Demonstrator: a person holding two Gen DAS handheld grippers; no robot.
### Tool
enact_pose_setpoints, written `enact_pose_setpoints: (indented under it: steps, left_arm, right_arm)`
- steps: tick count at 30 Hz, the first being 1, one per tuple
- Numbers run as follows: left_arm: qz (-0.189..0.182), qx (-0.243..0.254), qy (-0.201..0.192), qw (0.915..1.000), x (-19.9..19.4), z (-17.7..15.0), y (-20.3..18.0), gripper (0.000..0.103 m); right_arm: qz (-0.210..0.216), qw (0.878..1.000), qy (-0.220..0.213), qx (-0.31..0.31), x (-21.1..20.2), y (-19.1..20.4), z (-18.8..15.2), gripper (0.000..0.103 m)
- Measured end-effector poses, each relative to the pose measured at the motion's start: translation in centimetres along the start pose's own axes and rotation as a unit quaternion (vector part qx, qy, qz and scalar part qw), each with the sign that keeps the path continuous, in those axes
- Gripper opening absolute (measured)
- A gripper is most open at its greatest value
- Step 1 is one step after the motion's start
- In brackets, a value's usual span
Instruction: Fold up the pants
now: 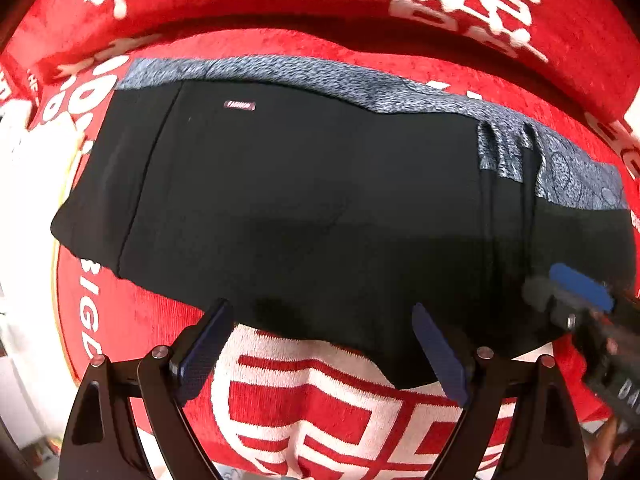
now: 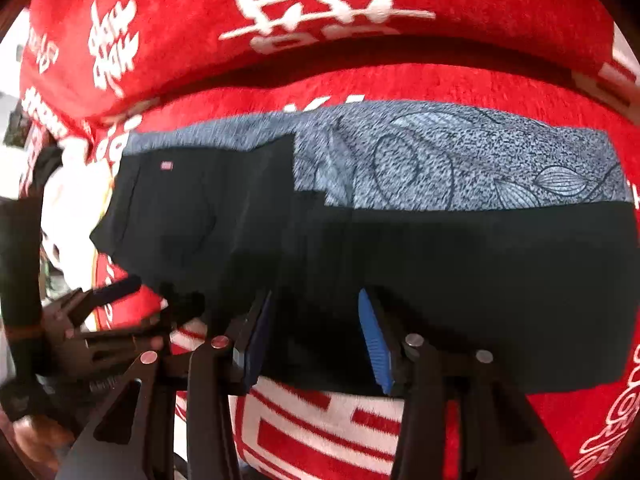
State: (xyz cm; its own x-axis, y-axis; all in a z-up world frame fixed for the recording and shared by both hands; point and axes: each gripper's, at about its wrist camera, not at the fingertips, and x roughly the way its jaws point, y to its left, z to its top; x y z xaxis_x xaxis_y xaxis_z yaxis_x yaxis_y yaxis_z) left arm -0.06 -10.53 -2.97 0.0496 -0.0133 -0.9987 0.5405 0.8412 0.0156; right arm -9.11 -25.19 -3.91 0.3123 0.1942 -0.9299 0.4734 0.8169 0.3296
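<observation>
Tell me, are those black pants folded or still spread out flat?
Folded, it seems: the pants lie as a compact black slab on the red blanket, with their grey patterned inside showing along the far edge.

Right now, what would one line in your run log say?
pants: black, flat on red cover | left claw: open, empty | right claw: open, empty | stage: near edge ungripped

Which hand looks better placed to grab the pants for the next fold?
Probably the left. Its tool hangs wide open right at the near edge of the black pants; the right tool stands narrower, empty over the cloth.
</observation>
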Motion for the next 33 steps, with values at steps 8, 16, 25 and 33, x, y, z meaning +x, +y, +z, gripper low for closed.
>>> enact_pose_setpoints:
  steps: [8,16,25,33]
  left_arm:
    - [-0.005,-0.003,0.002,1.0000,0.3,-0.5,0.8,0.092]
    - [-0.008,-0.007,-0.002,0.9999,0.7,0.0,2.1,0.092]
    - [-0.009,-0.008,-0.003,0.9999,0.3,-0.1,2.9,0.092]
    - [-0.007,-0.010,-0.004,0.9999,0.1,-0.4,4.2,0.092]
  right_arm:
    - [-0.007,0.999,0.027,-0.024,-0.5,0.7,-1.4,0.048]
    - [-0.026,0.999,0.035,-0.032,-0.2,2.1,-1.4,0.049]
    - [-0.039,0.997,0.051,-0.032,-0.3,2.9,-2.2,0.051]
    - [-0.050,0.996,0.063,-0.046,0.3,4.6,-2.8,0.051]
